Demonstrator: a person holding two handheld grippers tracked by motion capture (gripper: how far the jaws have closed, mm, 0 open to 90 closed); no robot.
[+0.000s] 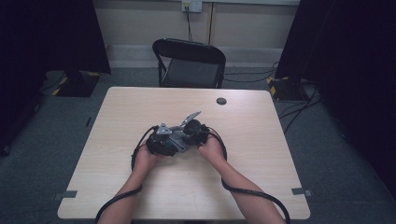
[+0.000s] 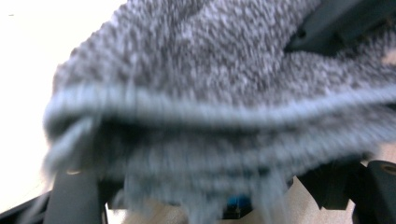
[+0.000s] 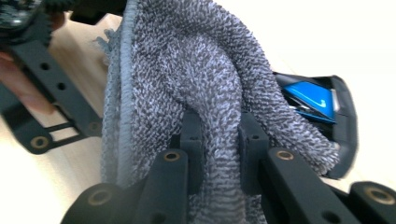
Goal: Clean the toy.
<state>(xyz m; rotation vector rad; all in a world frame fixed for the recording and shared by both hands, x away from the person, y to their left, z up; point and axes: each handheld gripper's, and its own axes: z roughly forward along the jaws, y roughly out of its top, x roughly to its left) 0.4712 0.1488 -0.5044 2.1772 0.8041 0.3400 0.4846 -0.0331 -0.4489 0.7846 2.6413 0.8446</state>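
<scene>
My right gripper (image 3: 217,140) is pinching a fold of the grey terry cloth towel (image 3: 196,74) between its black jaws. My left gripper (image 1: 161,142) is holding the same towel (image 2: 210,93) too, I think, but its jaws are hidden, so I cannot tell. The towel is hanging bunched between both hands over the pale wooden table (image 1: 140,107). I am judging that the folding is only beginning; most is remaining.

Grey terry cloth (image 3: 205,79), looped pile, ribbed hemmed edge (image 2: 187,109). Bunched and folded into thick layers, hanging draped rather than lying flat. One fold is sitting pinched between the right gripper (image 3: 217,140) jaws; another bunch is lying close across the left gripper view, blurred.
</scene>
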